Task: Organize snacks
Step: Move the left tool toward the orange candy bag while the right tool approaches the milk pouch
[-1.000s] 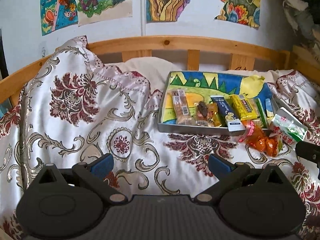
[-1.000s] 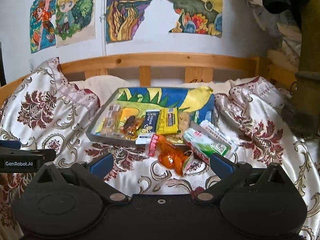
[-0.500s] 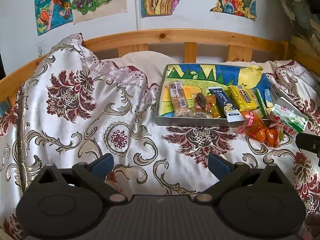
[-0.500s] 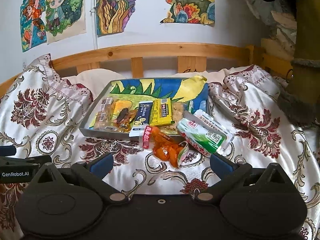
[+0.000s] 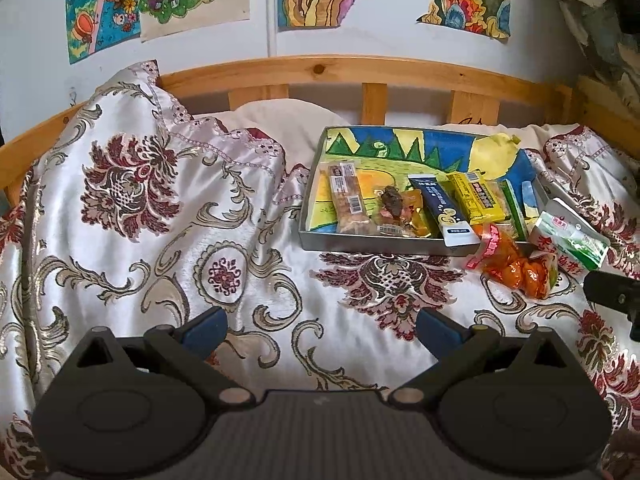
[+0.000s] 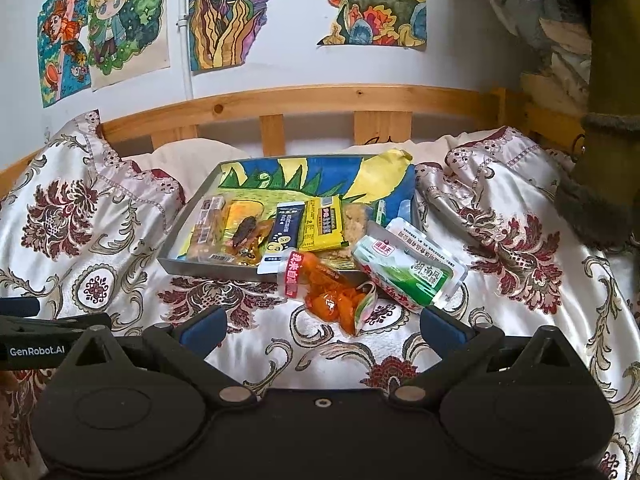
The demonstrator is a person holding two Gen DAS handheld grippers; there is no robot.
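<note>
A shallow grey tray (image 5: 372,243) (image 6: 208,266) with a colourful drawing inside lies on the bed and holds several snack packets: a clear biscuit bar (image 5: 347,200), a navy packet (image 6: 283,236) and a yellow packet (image 6: 323,223). An orange snack bag (image 6: 334,298) (image 5: 516,266) lies on the cover at the tray's front right corner. A green and white packet (image 6: 408,266) (image 5: 570,236) leans over that corner. My left gripper (image 5: 322,330) is open and empty, low over the cover, left of the tray. My right gripper (image 6: 323,330) is open and empty, just short of the orange bag.
The bed has a silky floral cover (image 5: 140,208) bunched up at the left and right. A wooden rail (image 6: 320,108) runs behind the tray, with drawings on the wall above. The left gripper's body (image 6: 36,344) shows at the right wrist view's left edge.
Both grippers have moved forward and lower toward the tray and snacks. Their jaws stay open. No snack has moved.
</note>
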